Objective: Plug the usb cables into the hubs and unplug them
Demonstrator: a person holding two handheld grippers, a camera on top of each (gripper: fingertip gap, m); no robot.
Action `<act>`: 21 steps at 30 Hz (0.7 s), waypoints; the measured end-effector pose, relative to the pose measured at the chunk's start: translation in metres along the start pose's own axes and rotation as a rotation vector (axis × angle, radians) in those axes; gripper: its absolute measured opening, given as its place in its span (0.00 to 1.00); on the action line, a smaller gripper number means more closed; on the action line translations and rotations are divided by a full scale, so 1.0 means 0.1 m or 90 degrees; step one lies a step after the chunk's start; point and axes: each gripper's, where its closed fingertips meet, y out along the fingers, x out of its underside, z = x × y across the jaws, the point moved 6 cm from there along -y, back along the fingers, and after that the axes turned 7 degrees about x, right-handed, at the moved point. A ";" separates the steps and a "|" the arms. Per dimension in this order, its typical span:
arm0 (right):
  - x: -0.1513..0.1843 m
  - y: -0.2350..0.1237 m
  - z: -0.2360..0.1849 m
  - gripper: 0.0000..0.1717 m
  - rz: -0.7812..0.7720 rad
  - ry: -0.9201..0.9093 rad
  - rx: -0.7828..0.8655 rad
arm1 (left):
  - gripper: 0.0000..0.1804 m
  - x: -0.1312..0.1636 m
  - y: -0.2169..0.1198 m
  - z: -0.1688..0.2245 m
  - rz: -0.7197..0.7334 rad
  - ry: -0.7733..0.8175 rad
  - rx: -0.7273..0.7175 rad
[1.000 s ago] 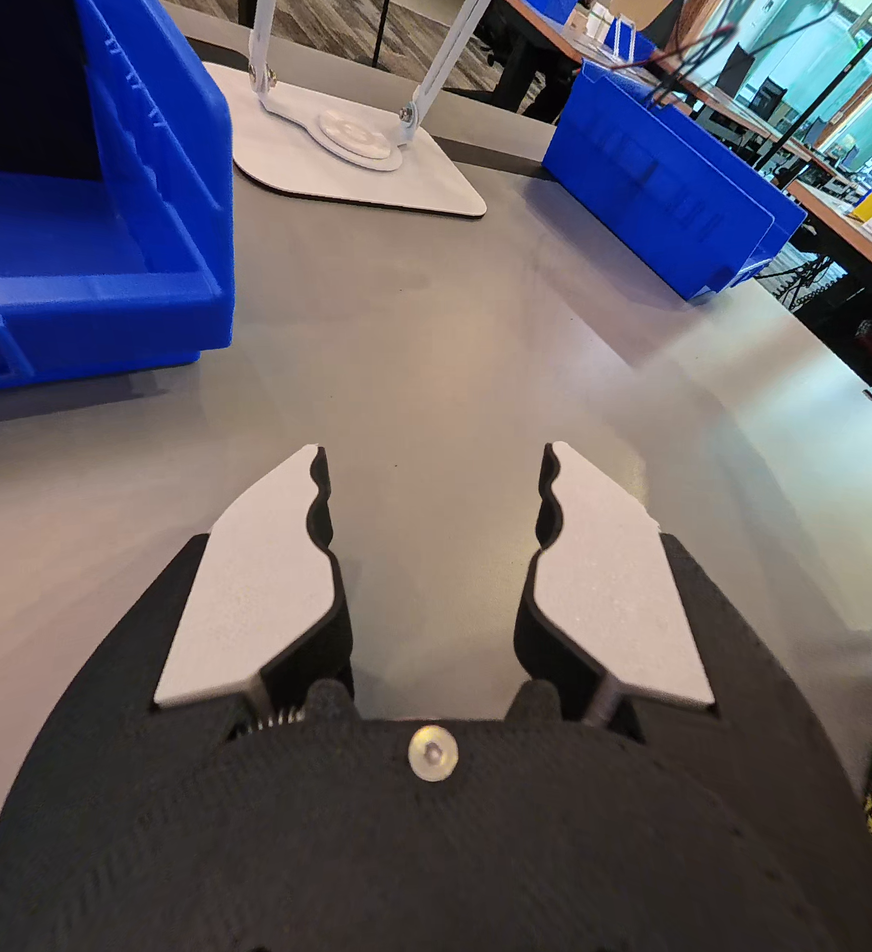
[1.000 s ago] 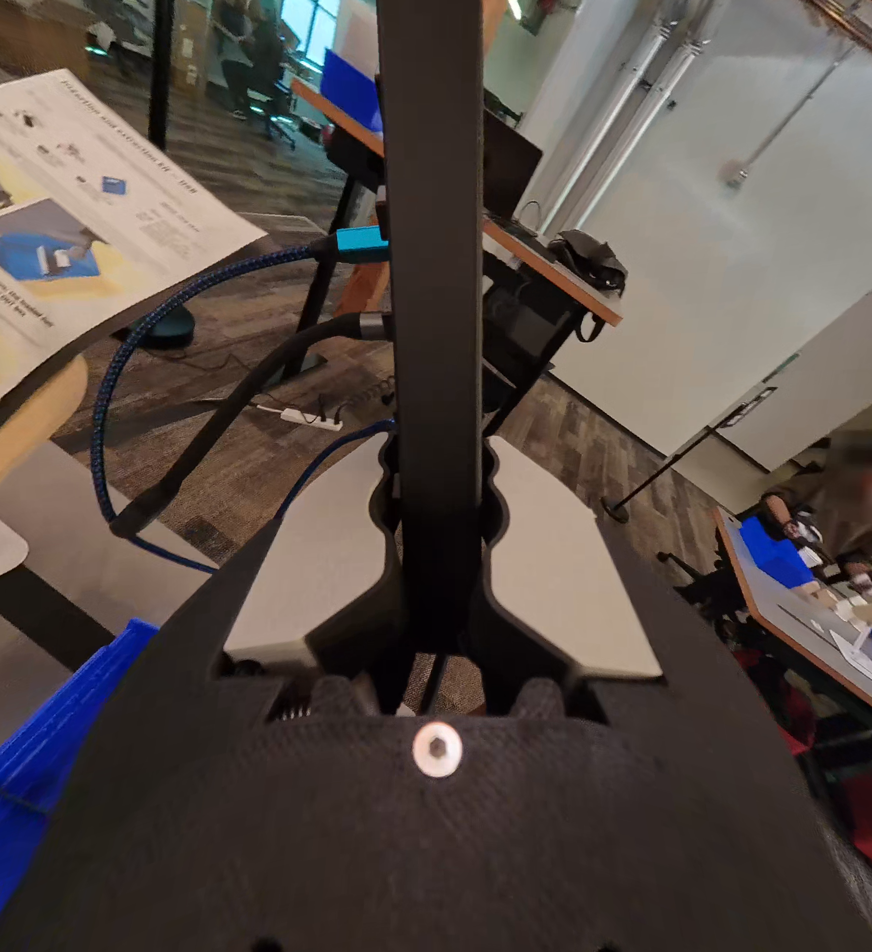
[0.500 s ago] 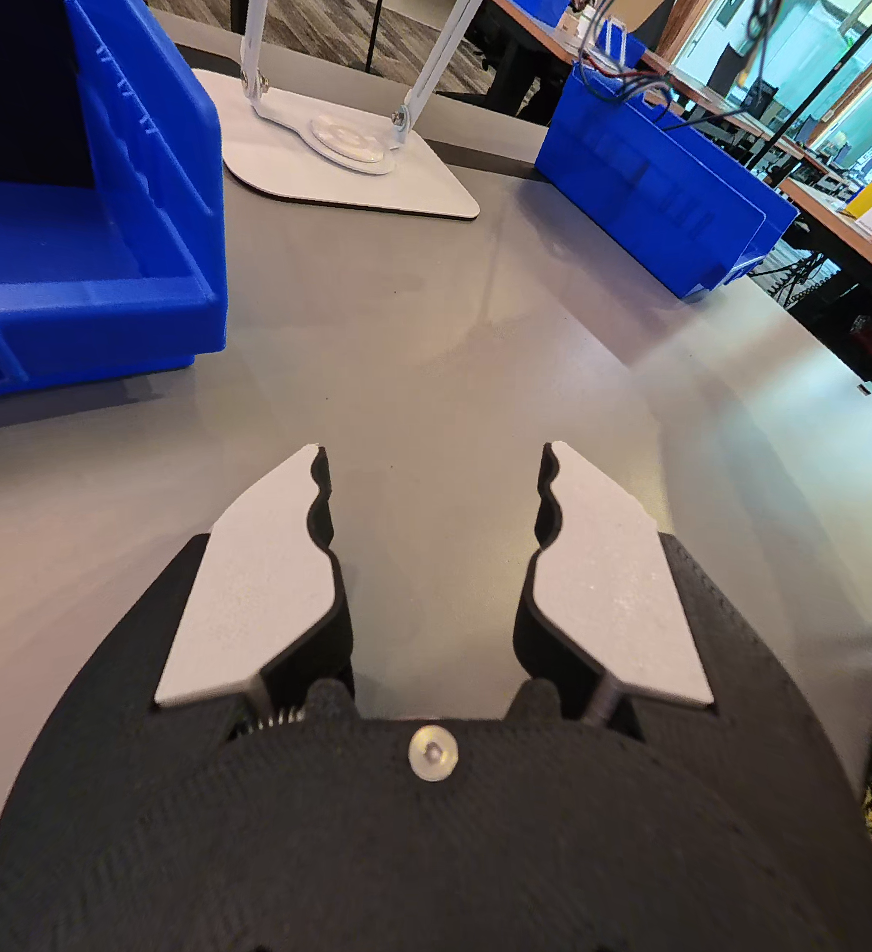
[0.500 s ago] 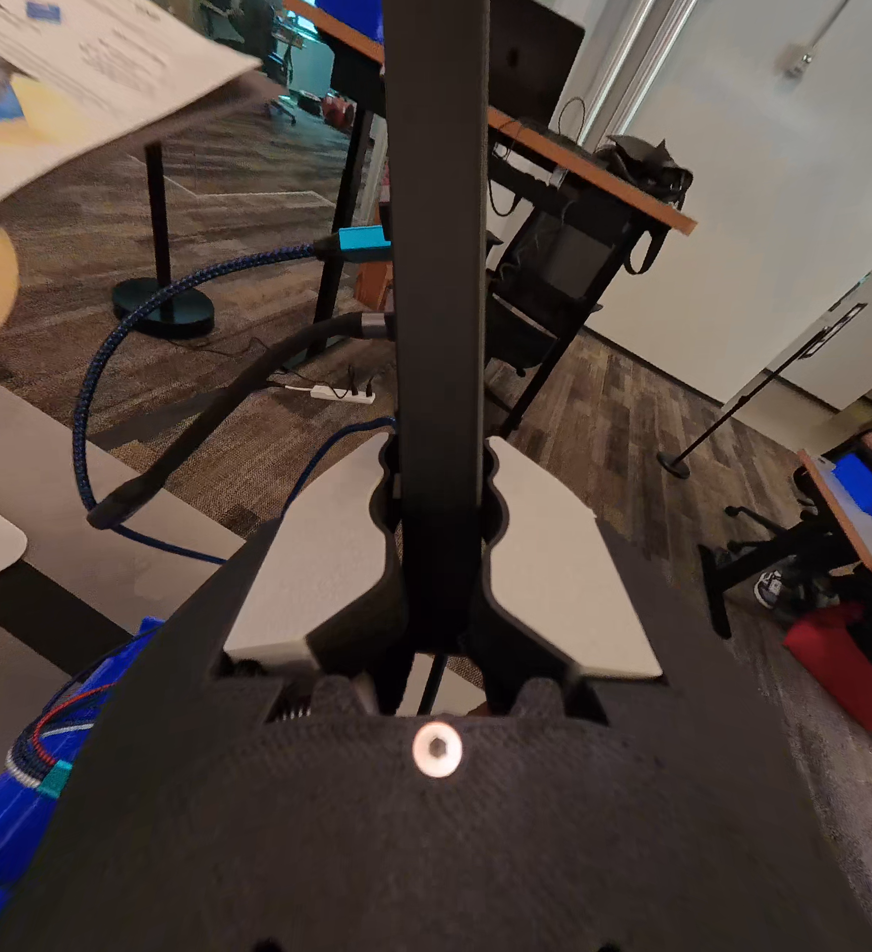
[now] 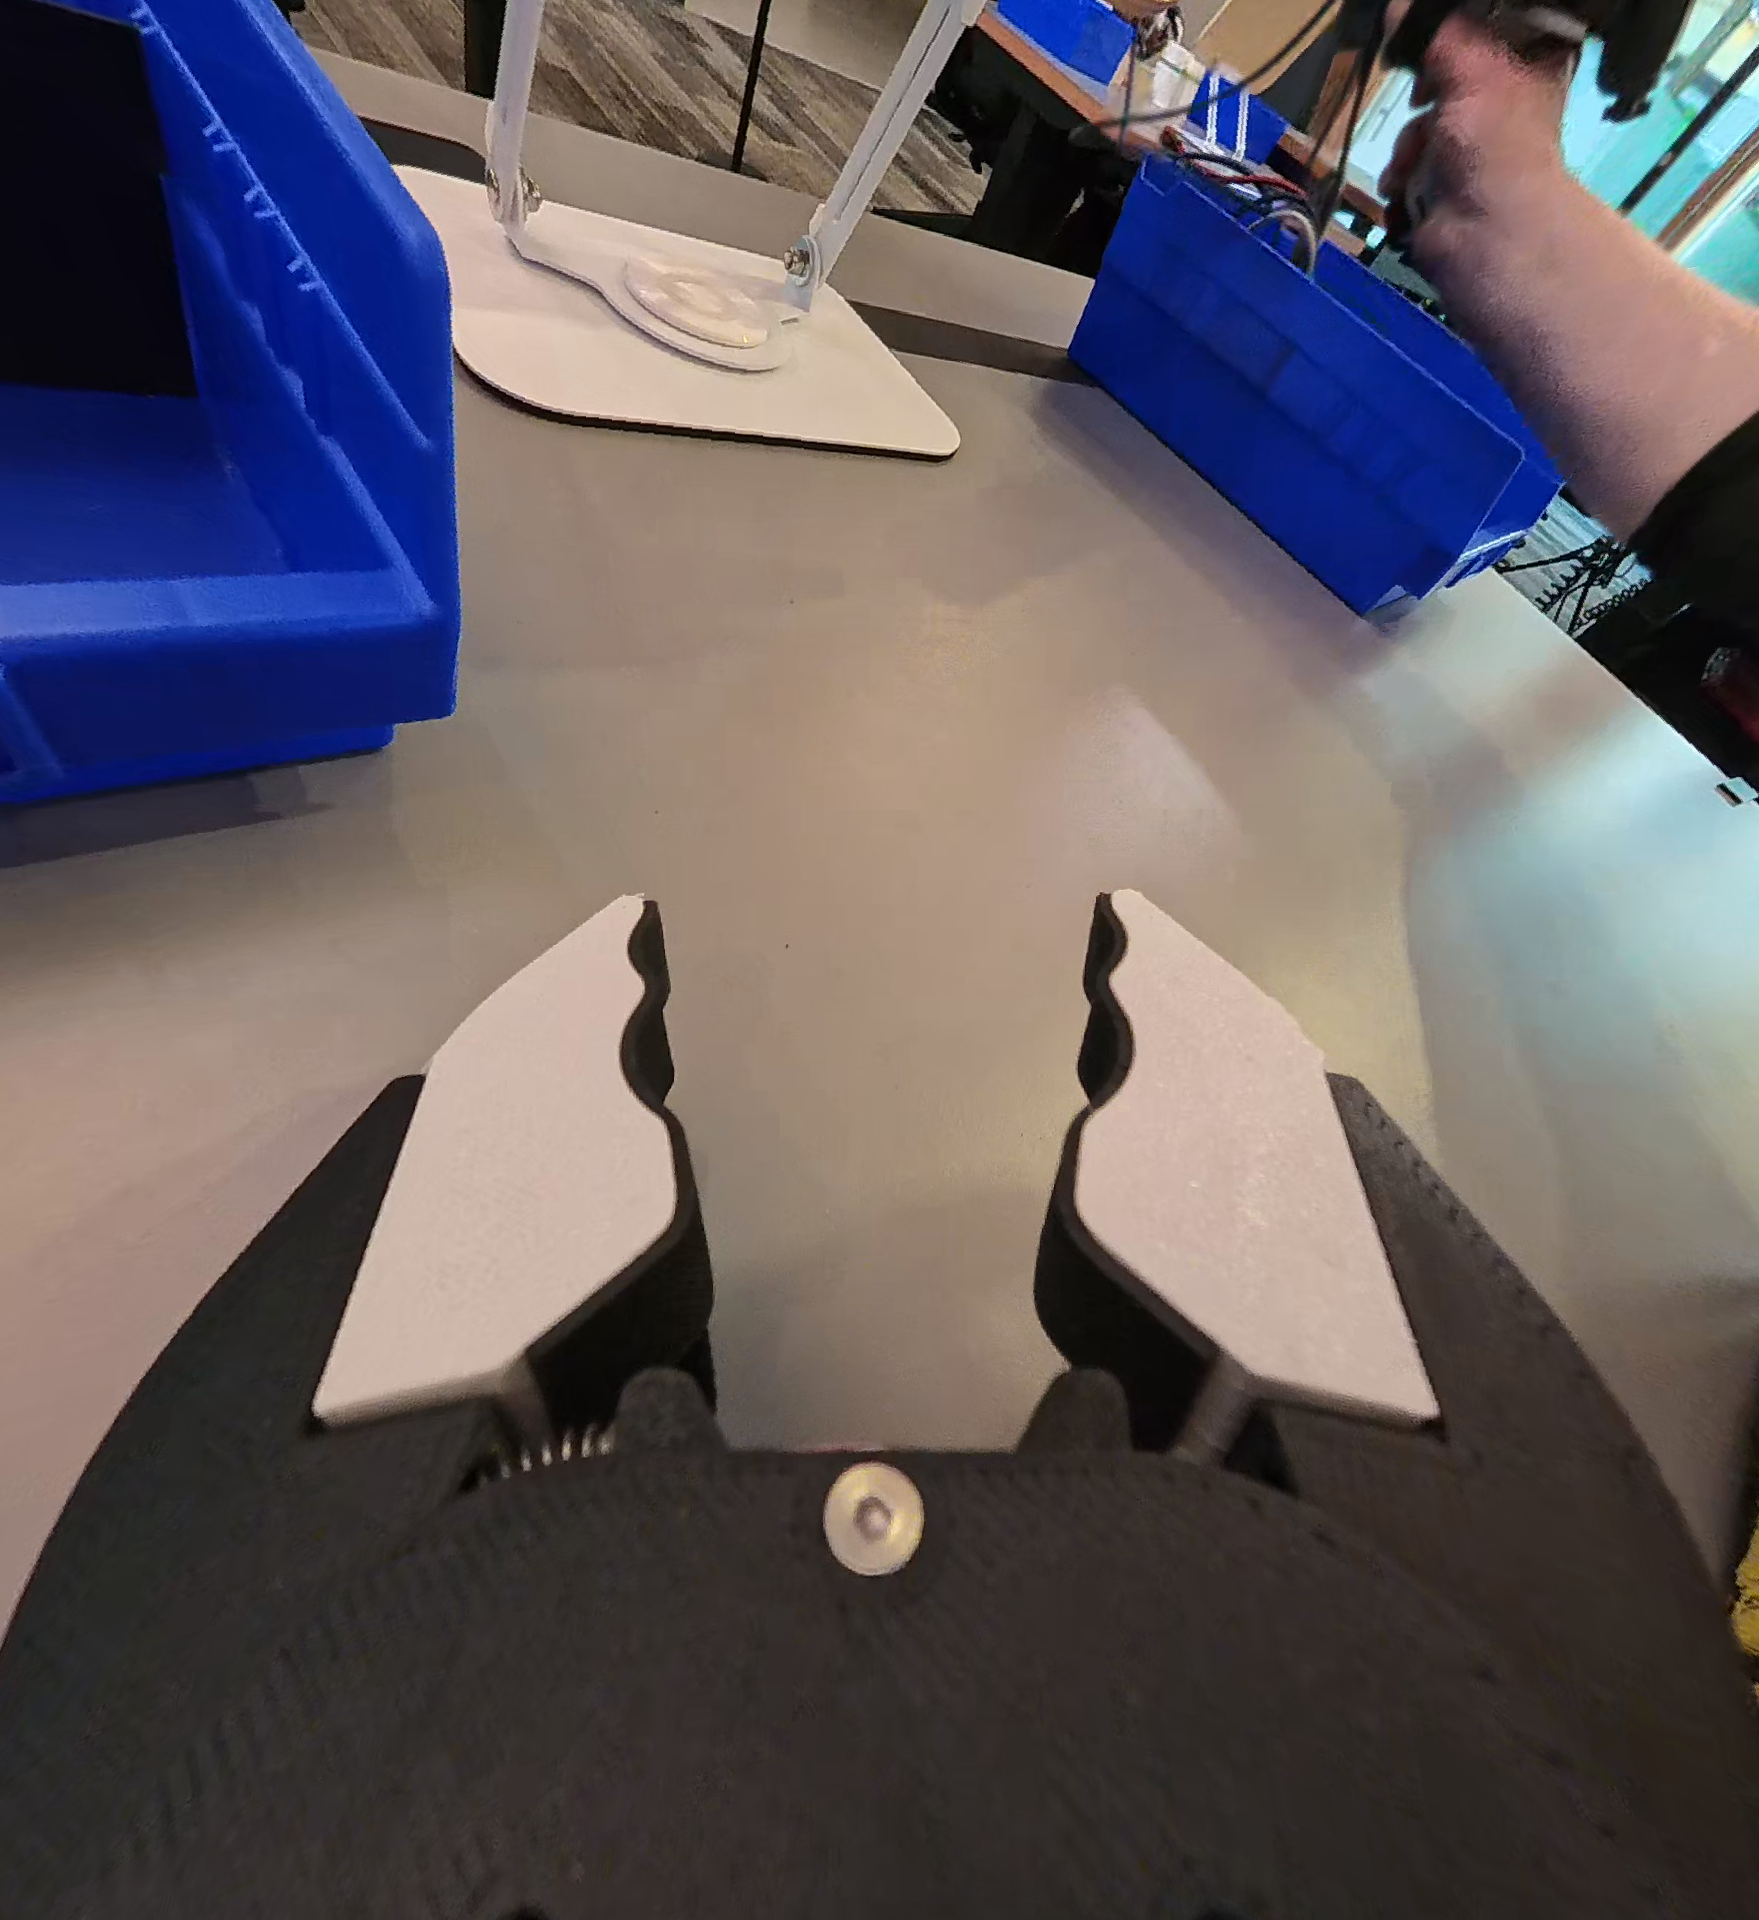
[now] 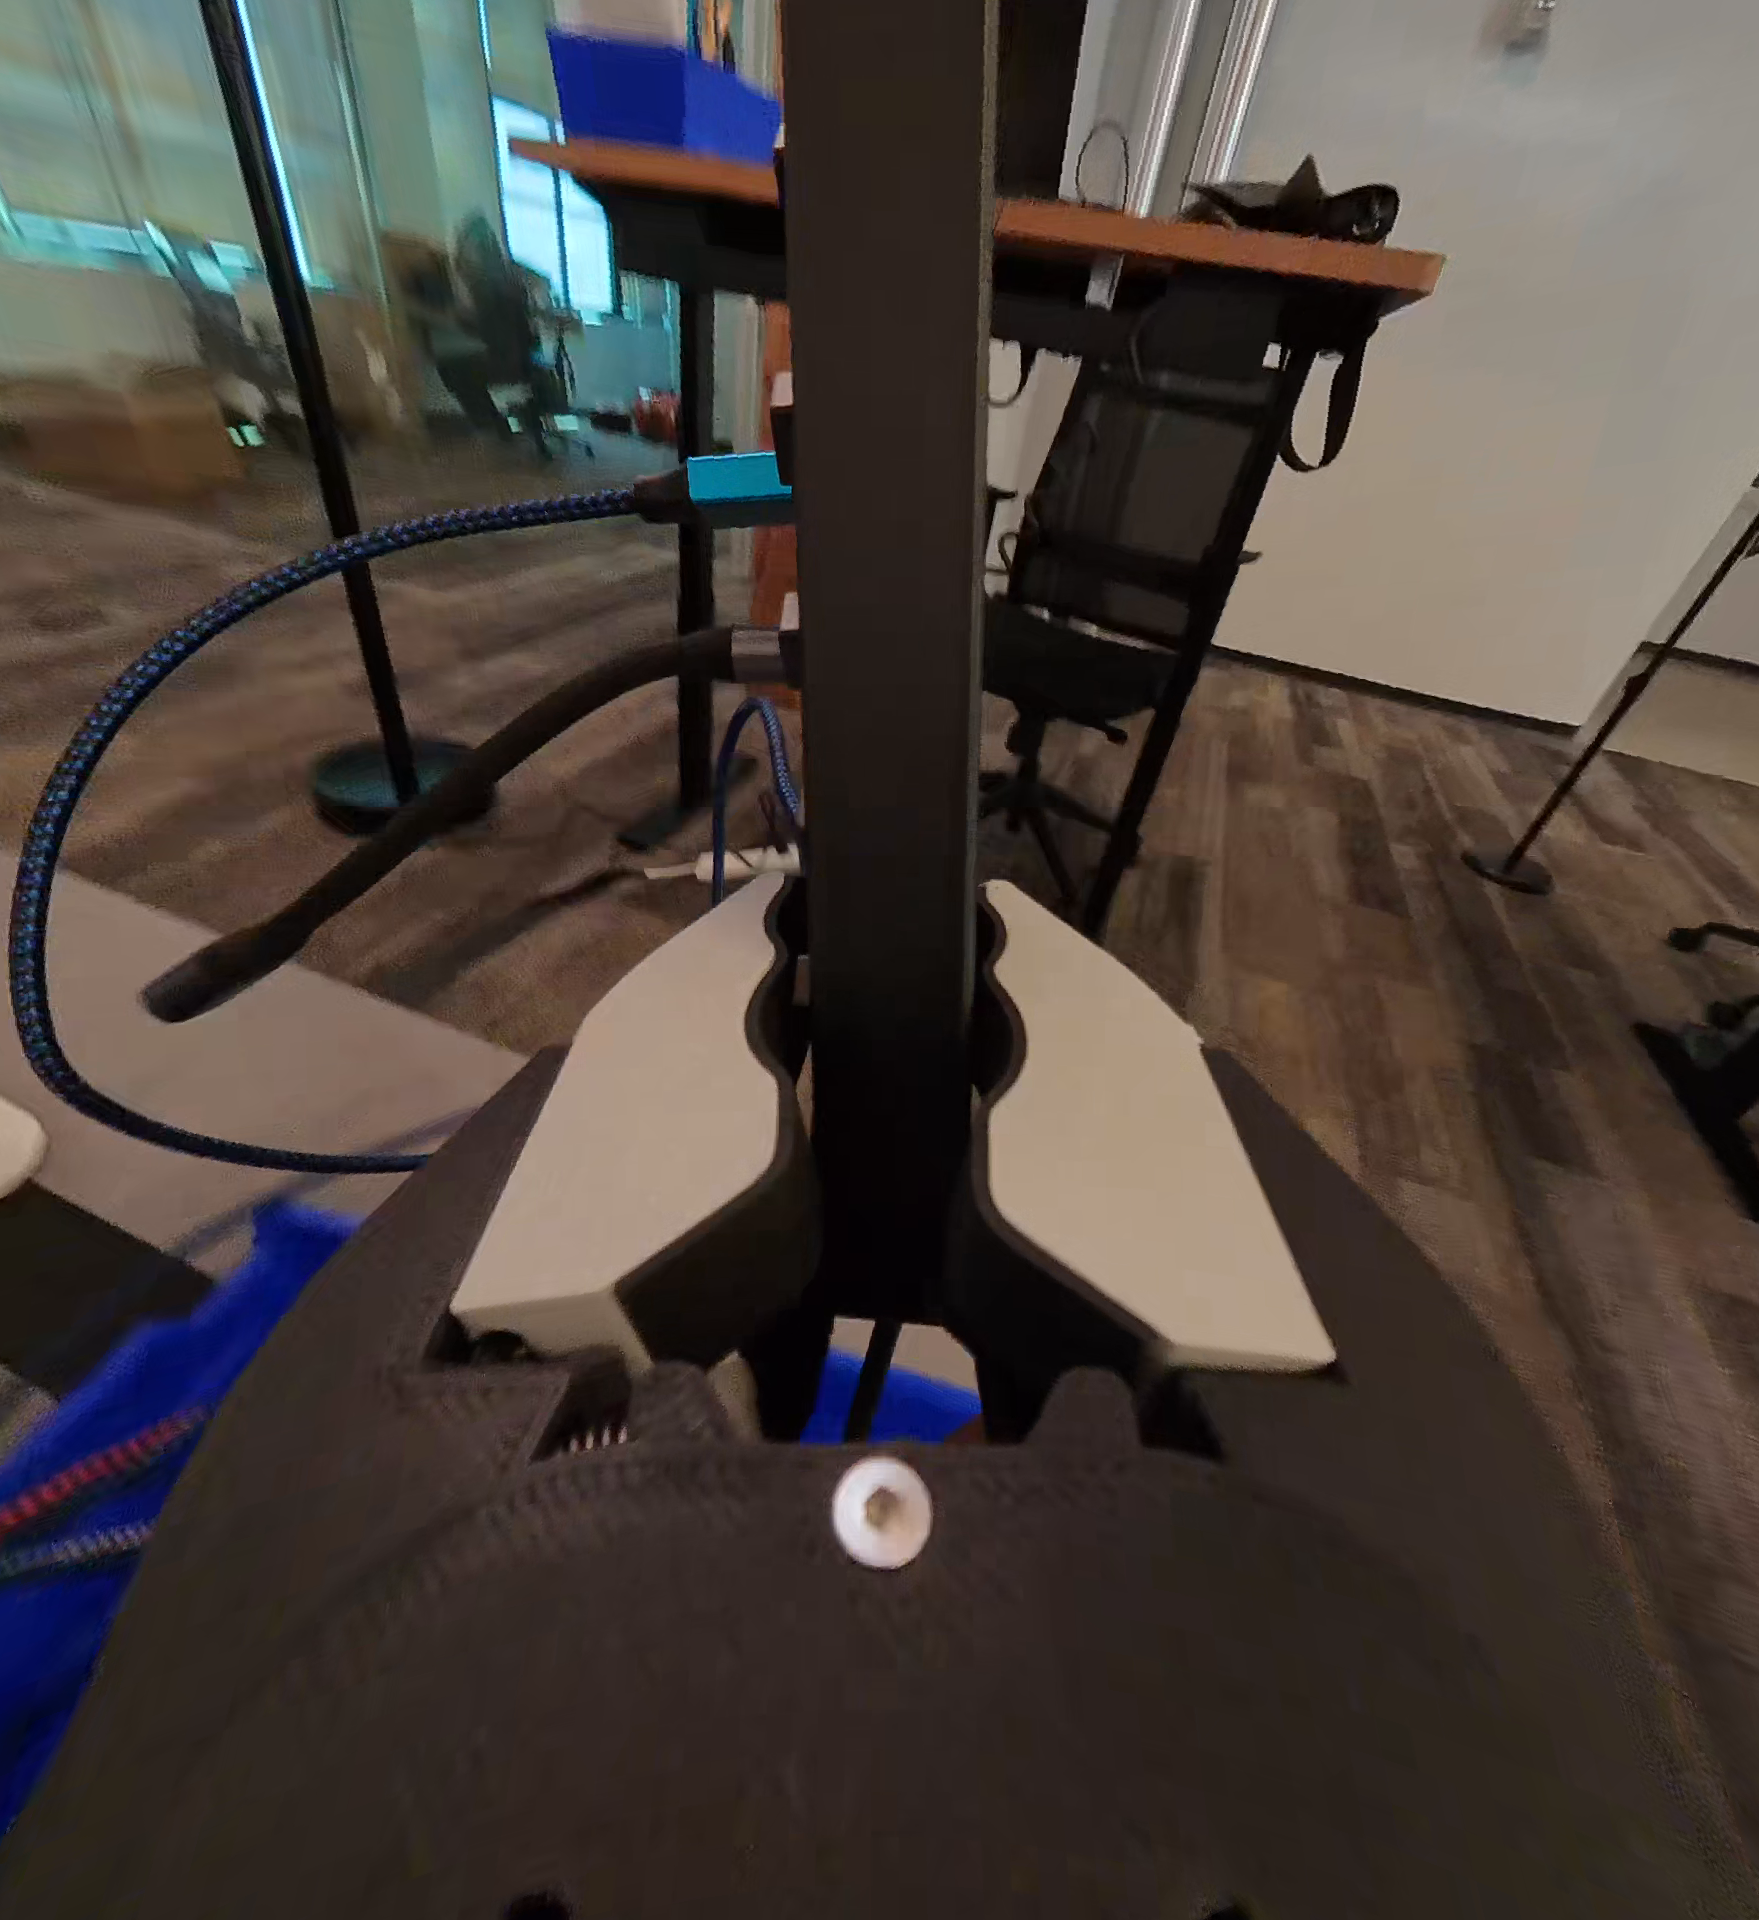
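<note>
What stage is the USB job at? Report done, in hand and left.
Done: two cables, a blue braided cable and a black cable, sit plugged into the black hub.
In hand: the right gripper clamps that hub, held up above the blue bin; the left gripper hangs open over the bare table.
Left: unplugging both cables.

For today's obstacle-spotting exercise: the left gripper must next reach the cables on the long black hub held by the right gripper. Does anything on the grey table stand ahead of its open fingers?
Nothing visible does. The left gripper is open and empty over bare grey table. The large blue plastic bin sits off left, the white stand base far ahead. The long black hub does not show clearly in that view.
</note>
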 end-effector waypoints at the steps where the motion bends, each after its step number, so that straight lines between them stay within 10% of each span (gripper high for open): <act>1: 0.09 -0.03 -0.01 0.17 -0.022 -0.014 -0.003 | 0.43 0.00 0.00 0.00 -0.001 0.000 0.002; 21: 1.01 -0.58 -0.25 0.17 -0.391 -0.524 -0.175 | 0.43 0.01 0.02 0.02 -0.010 0.011 0.002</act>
